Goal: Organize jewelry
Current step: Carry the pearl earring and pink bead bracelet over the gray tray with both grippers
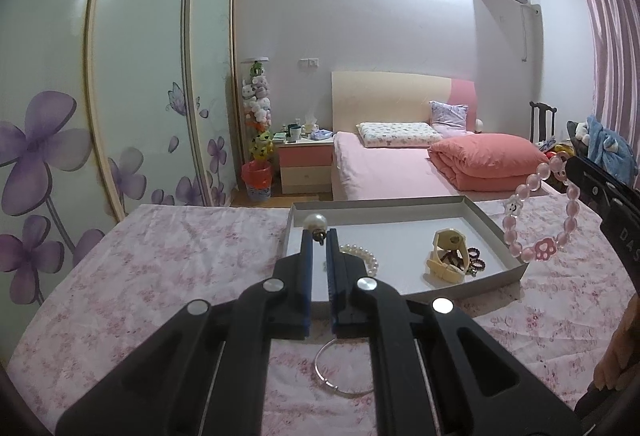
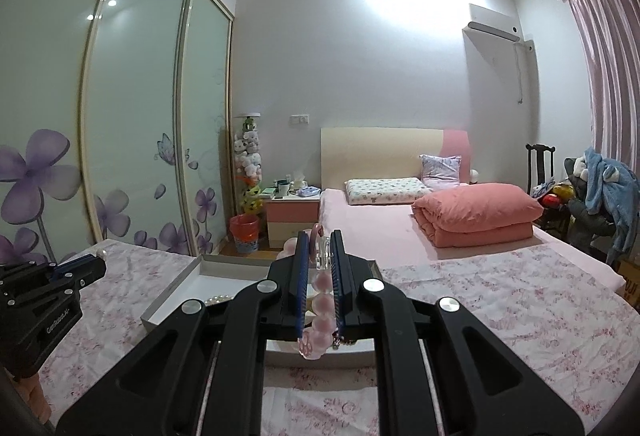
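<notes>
My left gripper (image 1: 319, 236) is shut on a pearl earring (image 1: 315, 223), held over the near left part of a shallow white box (image 1: 472, 208) on the floral cloth. The box holds a white pearl bracelet (image 1: 366, 256), a cream watch (image 1: 448, 256) and dark bead rings (image 1: 474, 260). A thin silver bangle (image 1: 340, 372) lies on the cloth under my left gripper. My right gripper (image 2: 320, 240) is shut on a pink bead bracelet (image 2: 322, 300) with a paw charm; in the left wrist view the bracelet (image 1: 540, 212) hangs above the box's right edge.
The floral cloth (image 1: 160, 256) covers the work surface. Behind it stand a pink bed (image 1: 392, 164) with a folded quilt, a nightstand (image 1: 306, 164) and a red bin (image 1: 258, 178). Sliding wardrobe doors (image 1: 140, 76) run along the left.
</notes>
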`<state>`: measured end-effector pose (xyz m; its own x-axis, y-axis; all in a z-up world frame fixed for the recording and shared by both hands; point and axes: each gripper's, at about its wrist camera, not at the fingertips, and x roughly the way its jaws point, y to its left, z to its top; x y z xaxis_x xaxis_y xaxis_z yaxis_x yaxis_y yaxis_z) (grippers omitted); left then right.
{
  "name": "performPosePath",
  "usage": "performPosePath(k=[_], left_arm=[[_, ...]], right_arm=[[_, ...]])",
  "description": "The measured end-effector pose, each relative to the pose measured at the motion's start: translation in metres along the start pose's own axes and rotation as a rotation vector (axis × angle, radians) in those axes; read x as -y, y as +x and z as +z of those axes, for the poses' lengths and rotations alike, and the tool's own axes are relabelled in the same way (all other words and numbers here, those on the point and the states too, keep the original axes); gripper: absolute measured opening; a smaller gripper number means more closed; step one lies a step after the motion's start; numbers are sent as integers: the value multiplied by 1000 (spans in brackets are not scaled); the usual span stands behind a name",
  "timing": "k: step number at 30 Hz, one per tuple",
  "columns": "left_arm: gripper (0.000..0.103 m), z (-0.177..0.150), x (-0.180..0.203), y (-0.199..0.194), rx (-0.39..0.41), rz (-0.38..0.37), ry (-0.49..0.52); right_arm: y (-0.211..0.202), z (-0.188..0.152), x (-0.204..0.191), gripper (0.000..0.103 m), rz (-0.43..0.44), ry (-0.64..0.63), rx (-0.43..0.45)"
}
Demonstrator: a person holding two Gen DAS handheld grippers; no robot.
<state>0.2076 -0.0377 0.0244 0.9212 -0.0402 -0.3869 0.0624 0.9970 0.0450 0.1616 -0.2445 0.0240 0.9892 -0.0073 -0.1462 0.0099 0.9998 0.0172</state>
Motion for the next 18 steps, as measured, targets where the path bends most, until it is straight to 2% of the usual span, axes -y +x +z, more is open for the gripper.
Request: performPosePath(k=[5,12,18], left_arm=[[8,4,1,13,-1,-20,-8],[8,13,7,53,-1,-36,-7],[8,20,18,91,-23,-62,-3]], right_arm=[[12,4,0,12,-18,3,14],[49,7,2,12,-36,3,20],[88,-2,2,12,-19,30,-35]])
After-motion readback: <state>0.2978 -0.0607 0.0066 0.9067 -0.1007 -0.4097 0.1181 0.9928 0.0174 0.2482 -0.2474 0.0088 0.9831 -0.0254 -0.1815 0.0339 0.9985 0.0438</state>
